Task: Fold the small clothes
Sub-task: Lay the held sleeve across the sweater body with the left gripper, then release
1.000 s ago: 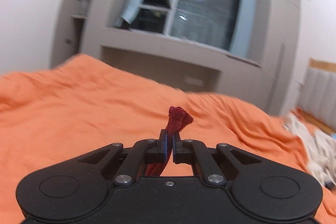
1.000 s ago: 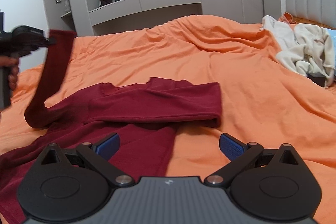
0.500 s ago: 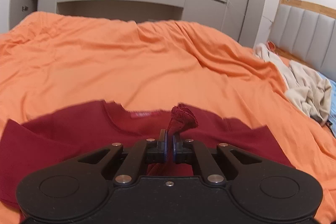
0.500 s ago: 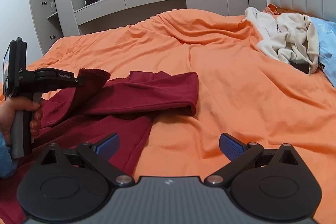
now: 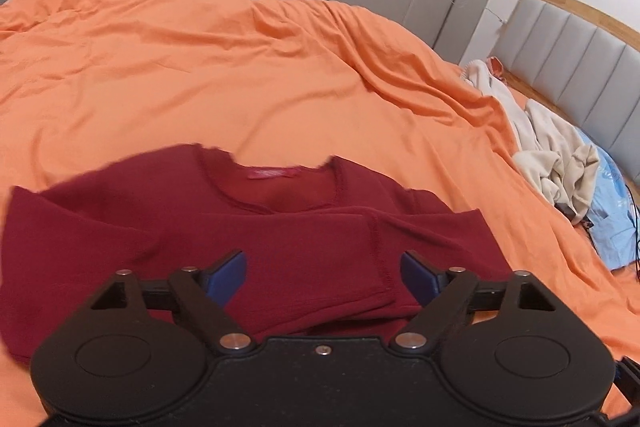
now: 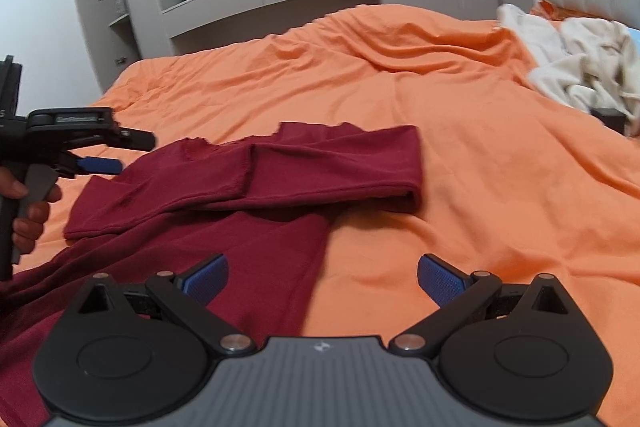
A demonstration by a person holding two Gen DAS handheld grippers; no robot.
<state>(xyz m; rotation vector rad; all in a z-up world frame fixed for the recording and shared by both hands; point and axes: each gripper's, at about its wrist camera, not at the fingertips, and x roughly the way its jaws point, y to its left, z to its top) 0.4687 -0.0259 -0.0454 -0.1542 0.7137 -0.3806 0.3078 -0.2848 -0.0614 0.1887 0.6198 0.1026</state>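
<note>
I see a dark red shirt (image 5: 168,227) of soft matt knit cloth, its stitched hems slightly rough, with a brighter woven label at the neckline. It lies on an orange bedsheet (image 5: 240,75) of thin, matt, creased cloth. My left gripper (image 5: 322,269) and right gripper (image 6: 322,277) are matt black plastic with shiny metal pivot pins; their pads (image 6: 440,281) look like blue textured rubber. At the right of the frame lie cream garments (image 5: 552,151) of soft cloth. The headboard (image 5: 580,39), upper right, is padded grey panels under a wood rail.
</note>
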